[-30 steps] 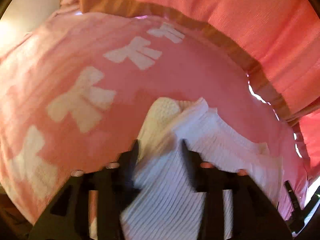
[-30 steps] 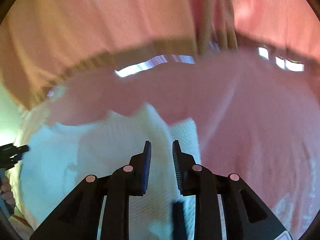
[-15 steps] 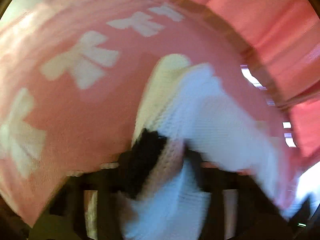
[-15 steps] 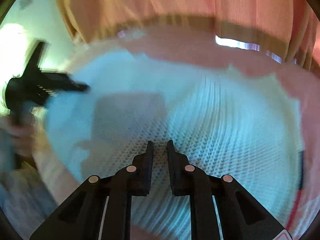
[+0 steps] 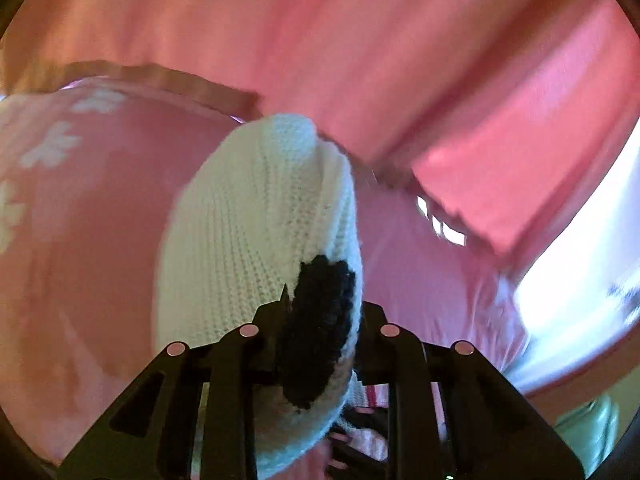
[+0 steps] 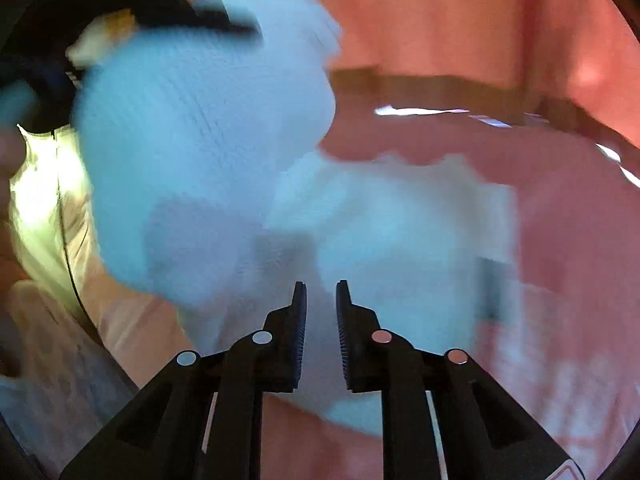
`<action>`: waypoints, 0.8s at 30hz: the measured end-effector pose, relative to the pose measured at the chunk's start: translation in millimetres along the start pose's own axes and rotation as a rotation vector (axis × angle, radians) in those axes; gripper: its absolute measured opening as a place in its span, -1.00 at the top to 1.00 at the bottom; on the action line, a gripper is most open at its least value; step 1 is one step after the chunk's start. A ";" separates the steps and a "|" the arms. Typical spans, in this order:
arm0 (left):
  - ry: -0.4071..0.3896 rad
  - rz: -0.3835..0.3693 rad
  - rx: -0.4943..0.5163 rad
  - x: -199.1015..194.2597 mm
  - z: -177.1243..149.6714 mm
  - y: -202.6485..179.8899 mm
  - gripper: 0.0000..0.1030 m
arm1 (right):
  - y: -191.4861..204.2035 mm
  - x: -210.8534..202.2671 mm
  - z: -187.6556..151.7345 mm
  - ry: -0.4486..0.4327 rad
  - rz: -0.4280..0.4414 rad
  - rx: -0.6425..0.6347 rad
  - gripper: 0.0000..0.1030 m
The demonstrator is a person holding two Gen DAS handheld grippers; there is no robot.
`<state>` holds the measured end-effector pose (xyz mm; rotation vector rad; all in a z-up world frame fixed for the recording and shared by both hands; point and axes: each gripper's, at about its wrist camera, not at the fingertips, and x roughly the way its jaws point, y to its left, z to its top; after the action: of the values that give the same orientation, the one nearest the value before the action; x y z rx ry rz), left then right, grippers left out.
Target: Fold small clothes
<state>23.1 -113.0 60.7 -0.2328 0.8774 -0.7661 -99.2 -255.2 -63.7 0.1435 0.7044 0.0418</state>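
Lifted since the earlier frame, the white knit garment (image 5: 256,220) now hangs bunched at centre frame, pinched by the closing left tongs (image 5: 320,320), clear of the pink bow-print bedspread (image 5: 80,220). Right tongs (image 6: 321,304), opening with nothing pressed between them, hover above the garment's lower part; pink curtain (image 5: 400,60) behind.

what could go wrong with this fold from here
The left gripper, its jaws closing, grips only a bunched edge of the white knit garment near its black patch; the hanging bulk could slip out. The right gripper has its jaws opening over the part of the garment lying on the pink blanket, so that part may drag and spoil the fold. The right wrist view is too blurred to tell whether the pads touch it.
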 end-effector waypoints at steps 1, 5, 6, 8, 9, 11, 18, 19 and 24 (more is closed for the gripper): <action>0.021 0.020 0.023 15.5 -6.2 -9.0 0.42 | -14.4 -10.5 -6.3 -0.010 -0.037 0.036 0.60; 0.113 0.124 0.059 69.5 -38.0 -19.3 0.11 | -77.7 -42.6 -31.7 -0.014 -0.140 0.260 0.51; 0.111 0.126 0.051 66.3 -45.0 -16.1 -0.01 | -88.8 -49.6 -34.7 -0.029 -0.129 0.299 0.49; 0.082 0.134 0.058 47.5 -51.3 -7.9 -0.51 | -95.5 -58.8 -36.3 -0.061 -0.128 0.306 0.23; 0.049 0.159 0.076 31.4 -55.0 -3.0 -0.58 | -95.0 -63.1 -37.8 -0.079 -0.130 0.291 0.07; -0.004 0.191 0.136 6.0 -61.8 0.3 -0.74 | -90.1 -65.0 -39.2 -0.088 -0.109 0.271 0.03; 0.013 0.323 0.314 -8.6 -105.6 18.1 -0.78 | -73.5 -58.9 -3.3 -0.140 0.141 0.281 -0.21; 0.032 0.337 0.322 -5.6 -112.5 20.8 -0.78 | -65.5 -60.5 3.5 -0.147 0.149 0.259 -0.29; 0.071 0.359 0.326 8.1 -122.9 32.3 -0.78 | -37.1 -14.5 37.4 0.018 0.148 0.195 -0.43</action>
<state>-51.2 -81.0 -37.6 0.2372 0.8183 -0.5711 -86.4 -297.6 -31.6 0.3825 0.7144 0.1165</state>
